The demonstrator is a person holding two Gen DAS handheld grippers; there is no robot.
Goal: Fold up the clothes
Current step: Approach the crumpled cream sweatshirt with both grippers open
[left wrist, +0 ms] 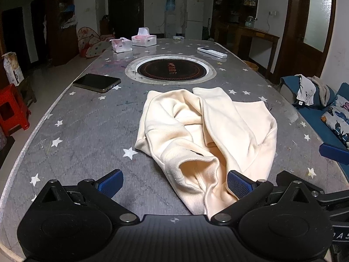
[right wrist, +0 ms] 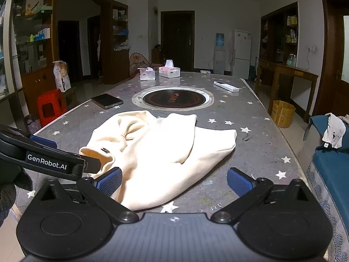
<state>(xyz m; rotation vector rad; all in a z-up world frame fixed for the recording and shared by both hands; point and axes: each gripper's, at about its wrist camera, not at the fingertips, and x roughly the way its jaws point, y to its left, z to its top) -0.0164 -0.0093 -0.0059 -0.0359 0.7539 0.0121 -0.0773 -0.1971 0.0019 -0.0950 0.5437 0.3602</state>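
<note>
Left-wrist view, read from its left edge: a phone lies on the grey star-printed table, the round inset hob sits behind the middle, and the cream garment lies rumpled just right of centre, one tube-like end reaching toward the camera. The left gripper has its jaws spread wide and grips nothing; the garment's near end lies between the blue pads, resting against the right-hand one.

Right-wrist view, same order: the left gripper's body enters from the left just beside the garment's open cuff, then comes the cloth itself, then bare table. The right gripper is also wide open and empty, with the near hem lying by its left pad.

Judged from this, the garment is bunched and overlapped rather than squared, which fits either a half-made fold or a heap waiting to be laid flat. The risk is a pinch that catches only one layer of the soft fleece, so the layers slide apart and drag the pile askew; a long sweep could also push cloth toward the hob or phone.

Only the right view shows the garment's far-right corner lying flat and the wooden bucket on the floor; only the left view looks into the cuff opening.
</note>
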